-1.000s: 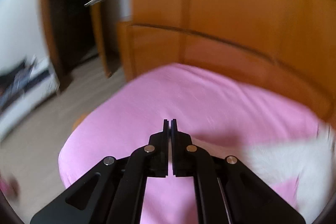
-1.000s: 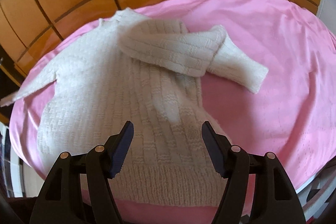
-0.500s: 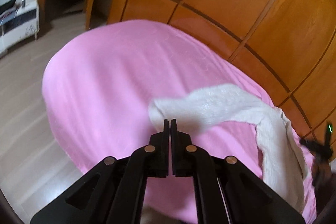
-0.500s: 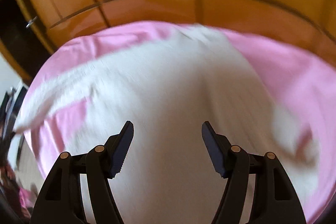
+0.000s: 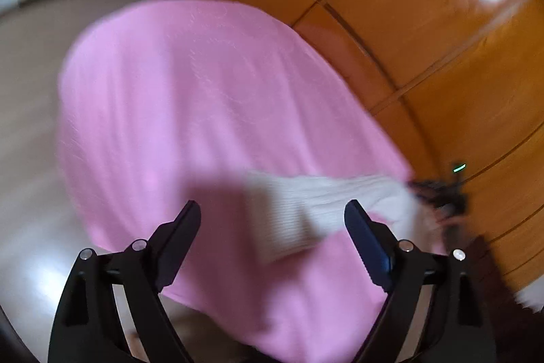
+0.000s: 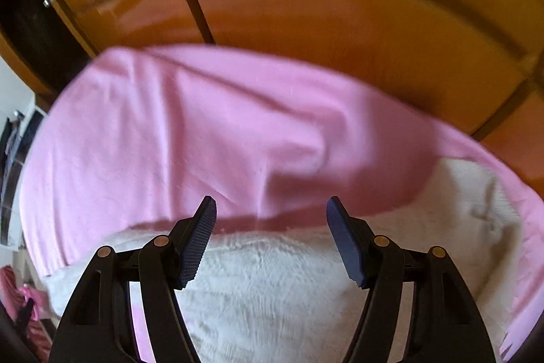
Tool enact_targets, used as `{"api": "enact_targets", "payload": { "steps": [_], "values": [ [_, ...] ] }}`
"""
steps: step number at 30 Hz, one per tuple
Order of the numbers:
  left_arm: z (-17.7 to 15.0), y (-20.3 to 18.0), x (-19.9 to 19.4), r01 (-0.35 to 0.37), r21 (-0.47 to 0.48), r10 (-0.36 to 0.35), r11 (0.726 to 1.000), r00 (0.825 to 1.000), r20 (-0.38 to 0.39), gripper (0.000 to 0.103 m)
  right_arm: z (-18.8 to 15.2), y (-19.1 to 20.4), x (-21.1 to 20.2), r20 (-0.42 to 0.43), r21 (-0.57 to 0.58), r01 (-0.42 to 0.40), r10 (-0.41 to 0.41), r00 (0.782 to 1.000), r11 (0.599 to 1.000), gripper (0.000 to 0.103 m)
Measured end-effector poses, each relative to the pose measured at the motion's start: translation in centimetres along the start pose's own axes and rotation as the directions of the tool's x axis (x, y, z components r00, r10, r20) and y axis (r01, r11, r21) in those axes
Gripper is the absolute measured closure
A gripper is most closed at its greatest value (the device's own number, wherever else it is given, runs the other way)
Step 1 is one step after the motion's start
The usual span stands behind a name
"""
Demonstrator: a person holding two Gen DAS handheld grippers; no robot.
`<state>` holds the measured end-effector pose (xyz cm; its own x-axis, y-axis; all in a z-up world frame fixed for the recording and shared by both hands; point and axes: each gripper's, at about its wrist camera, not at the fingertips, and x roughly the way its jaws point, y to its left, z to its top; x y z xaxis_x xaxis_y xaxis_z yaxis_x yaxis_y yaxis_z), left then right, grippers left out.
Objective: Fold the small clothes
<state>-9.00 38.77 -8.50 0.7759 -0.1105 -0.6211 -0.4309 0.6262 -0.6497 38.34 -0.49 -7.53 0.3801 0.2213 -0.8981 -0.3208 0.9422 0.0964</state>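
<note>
A small cream knit sweater lies on a pink sheet (image 5: 190,97). In the left wrist view one sleeve (image 5: 306,210) stretches flat from the right, its cuff end between and just beyond my fingers. My left gripper (image 5: 272,223) is open and empty above that cuff. In the right wrist view the sweater's body (image 6: 272,288) fills the lower frame below my right gripper (image 6: 271,223), which is open and empty just over the knit's far edge. The pink sheet (image 6: 190,138) lies beyond. The other gripper shows blurred at the right of the left wrist view (image 5: 438,196).
Orange wooden wardrobe panels (image 5: 425,33) stand close behind the pink surface, also in the right wrist view (image 6: 323,5). Pale floor (image 5: 30,63) lies past the sheet's left edge. A dark doorway (image 6: 23,19) and pink items (image 6: 17,291) sit at the left.
My left gripper has opened from shut and moved over the sleeve's cuff. The right gripper has swung left over the sweater toward its far edge, staying open.
</note>
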Motion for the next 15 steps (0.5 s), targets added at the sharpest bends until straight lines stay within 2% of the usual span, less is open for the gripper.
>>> {"api": "enact_targets", "payload": {
  "steps": [2, 4, 5, 7, 8, 9, 11, 15],
  "values": [
    [0.2, -0.3, 1.2, -0.012, 0.013, 0.012, 1.000, 1.000, -0.013, 0.018, -0.9, 0.1, 0.7, -0.011, -0.004, -0.022, 0.022, 1.000, 1.000, 0.037],
    [0.0, -0.8, 2.9, -0.003, 0.039, 0.005, 0.999, 0.998, -0.061, 0.021, -2.9, 0.4, 0.4, 0.006, -0.030, -0.053, 0.053, 0.999, 0.998, 0.037],
    [-0.1, -1.2, 3.5, -0.005, 0.054, 0.009, 0.999, 0.997, -0.074, 0.029, -3.9, 0.6, 0.1, 0.023, -0.051, -0.051, 0.052, 0.998, 0.997, 0.037],
    [-0.7, -2.3, 5.0, -0.017, 0.127, 0.030, 0.992, 0.995, -0.094, 0.066, -6.8, 0.8, -0.6, 0.053, -0.098, -0.061, 0.067, 0.996, 0.993, 0.037],
    [-0.9, -2.8, 5.6, -0.024, 0.165, 0.042, 0.986, 0.993, -0.108, 0.101, -7.9, 0.7, -1.0, 0.070, -0.108, -0.069, 0.077, 0.995, 0.992, 0.037],
    [-1.4, -3.5, 6.2, -0.043, 0.226, 0.071, 0.973, 0.990, -0.119, 0.103, -9.3, 0.5, -1.6, 0.088, -0.126, -0.074, 0.085, 0.992, 0.989, 0.037],
    [-2.1, -4.2, 6.6, -0.051, 0.276, 0.090, 0.960, 0.988, -0.129, 0.103, -10.9, 0.0, -2.4, 0.094, -0.144, -0.079, 0.093, 0.991, 0.986, 0.037],
    [-3.3, -4.7, 6.2, -0.082, 0.330, 0.132, 0.940, 0.983, -0.130, 0.103, -11.9, -0.4, -3.6, 0.026, -0.184, -0.105, 0.112, 0.993, 0.977, 0.037]
  ]
}}
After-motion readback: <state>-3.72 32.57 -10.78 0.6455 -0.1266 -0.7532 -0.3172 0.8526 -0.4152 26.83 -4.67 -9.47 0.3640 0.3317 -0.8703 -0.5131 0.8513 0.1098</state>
